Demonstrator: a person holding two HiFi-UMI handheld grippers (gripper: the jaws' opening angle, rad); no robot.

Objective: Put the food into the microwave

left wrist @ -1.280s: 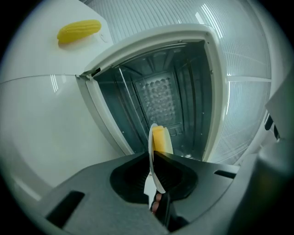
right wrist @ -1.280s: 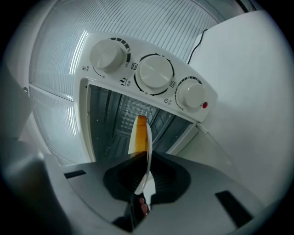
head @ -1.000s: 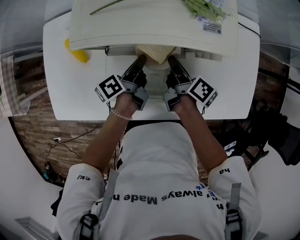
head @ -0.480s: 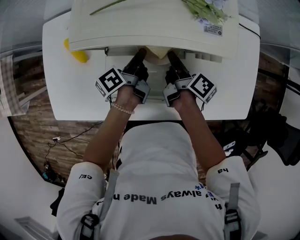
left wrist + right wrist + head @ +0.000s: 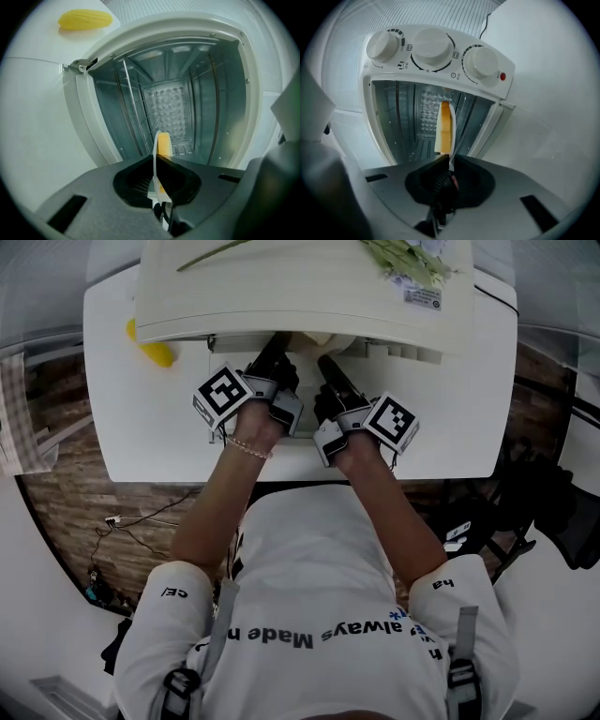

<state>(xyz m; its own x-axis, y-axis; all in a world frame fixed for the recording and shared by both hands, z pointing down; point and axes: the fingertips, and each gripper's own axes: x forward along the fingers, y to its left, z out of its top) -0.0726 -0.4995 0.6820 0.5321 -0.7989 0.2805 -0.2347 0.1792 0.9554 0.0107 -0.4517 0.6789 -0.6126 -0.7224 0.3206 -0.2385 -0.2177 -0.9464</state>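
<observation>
Left claw (image 5: 155, 161) and right claw (image 5: 449, 161) pinch the plate (image 5: 154, 146) rim — a tilt could slide food (image 5: 164, 142) against the microwave (image 5: 225, 93) at 12 o'clock.

White table (image 5: 112, 409), brown floor (image 5: 70, 512)

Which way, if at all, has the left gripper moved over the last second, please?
Yes: the left gripper has moved forward, closer to the microwave.

White microwave (image 5: 300, 287) at the table's back edge, wide open. Yellow food (image 5: 445, 124) on a thin white plate (image 5: 154, 145), right at its mouth.
</observation>
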